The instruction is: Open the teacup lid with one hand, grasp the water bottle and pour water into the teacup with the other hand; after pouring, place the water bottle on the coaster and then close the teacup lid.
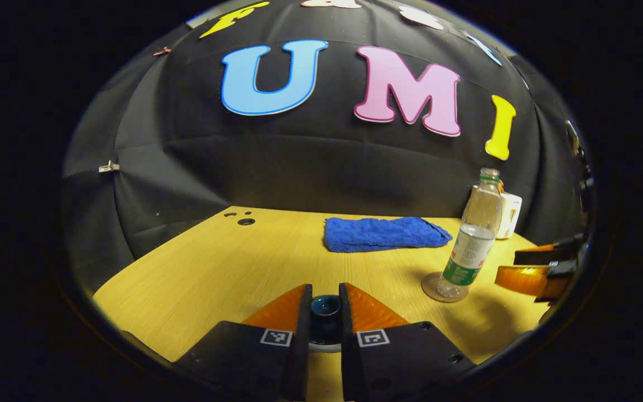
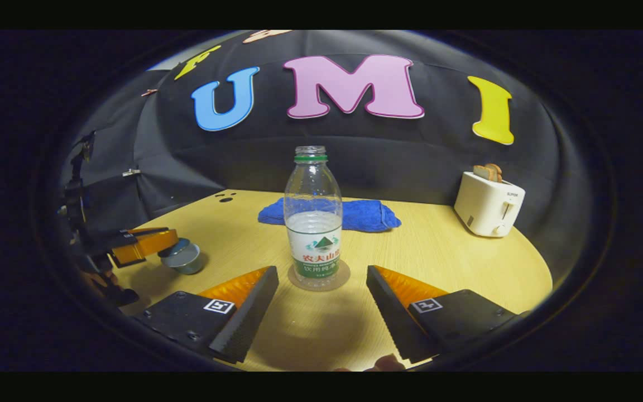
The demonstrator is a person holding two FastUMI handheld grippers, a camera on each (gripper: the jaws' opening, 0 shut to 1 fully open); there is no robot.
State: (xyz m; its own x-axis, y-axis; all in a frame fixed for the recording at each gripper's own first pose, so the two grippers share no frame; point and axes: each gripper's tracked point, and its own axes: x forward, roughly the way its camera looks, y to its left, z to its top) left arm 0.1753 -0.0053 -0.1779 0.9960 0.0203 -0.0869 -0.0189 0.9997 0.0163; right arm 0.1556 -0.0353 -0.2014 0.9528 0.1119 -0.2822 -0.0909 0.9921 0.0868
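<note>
Left hand-held gripper [image 1: 325,312], nearest item in the left gripper view: fingers drawn close on either side of the dark knob of the teacup lid [image 1: 325,310], apparently clamped on it, lid seemingly seated on the teacup [image 2: 183,257] at the desk's left side (whether fully seated could not be told). Right hand-held gripper [image 2: 321,301]: fingers spread wide apart, holding nothing, set just short of the water bottle [image 2: 313,223], which stood upright and uncapped between and beyond the fingertips, untouched by either. Water bottle: resting on the round coaster [image 2: 319,282], partly filled, near the middle of the desk [image 2: 466,262]. Other items: blue cloth [image 2: 360,215] folded behind the bottle; white toaster [image 2: 489,204] at the far right. Progress, judged from placement: bottle on coaster with the right fingers released suggested pouring was done; the remaining step appeared to be settling the lid and letting it go.
</note>
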